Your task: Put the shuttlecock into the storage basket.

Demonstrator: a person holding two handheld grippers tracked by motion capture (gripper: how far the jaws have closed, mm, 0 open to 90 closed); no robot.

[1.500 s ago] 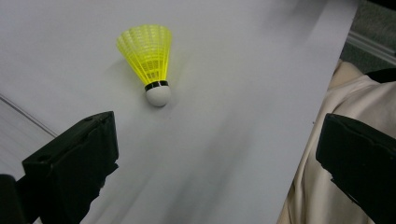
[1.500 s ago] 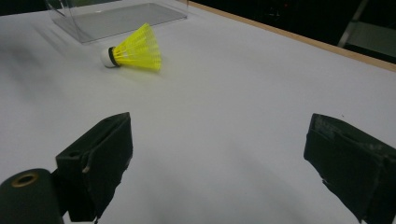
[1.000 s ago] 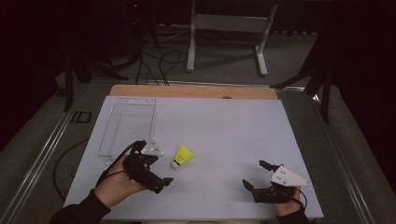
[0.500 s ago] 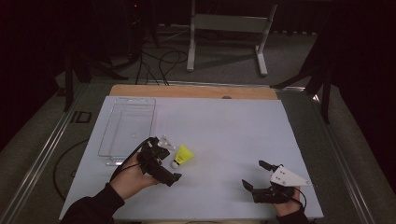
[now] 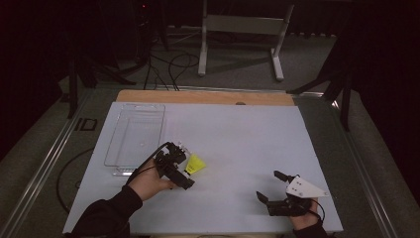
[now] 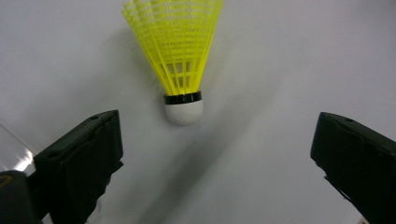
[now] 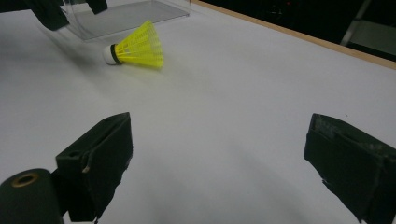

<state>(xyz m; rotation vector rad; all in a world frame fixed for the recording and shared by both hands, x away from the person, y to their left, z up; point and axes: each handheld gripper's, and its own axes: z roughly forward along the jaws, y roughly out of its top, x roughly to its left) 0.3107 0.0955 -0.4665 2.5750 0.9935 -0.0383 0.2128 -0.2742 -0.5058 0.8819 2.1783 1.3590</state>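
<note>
- Left tool (image 5: pixel 184 159) hangs over the tabletop (image 5: pixel 237 144) with its jaws spread wide and nothing between them; in the left gripper view the two black jaws stand far apart at the bottom corners.
- Right tool (image 5: pixel 273 187) rests low near the tabletop's front edge, well apart from the shuttlecock, with its jaws likewise spread and pinching nothing.
- Count: two tools, one yellow shuttlecock (image 5: pixel 196 164), one clear tray (image 5: pixel 133 139), one tabletop.
- Shuttlecock lies on its side on the white tabletop, just beside the tray's near right corner.
- In the left gripper view the shuttlecock (image 6: pixel 181 60) sits ahead of the jaw tips and between their lines, its white cork end facing the tool and the yellow skirt fanning away; neither jaw touches it.
- In the right gripper view the shuttlecock (image 7: pixel 136 48) lies far ahead and to the left, with the tray (image 7: pixel 126 14) just behind it.
- Open room: bare white surface stretches from the shuttlecock toward the right tool and toward the far wooden edge; the tray's wall bounds the shuttlecock's other side.
</note>
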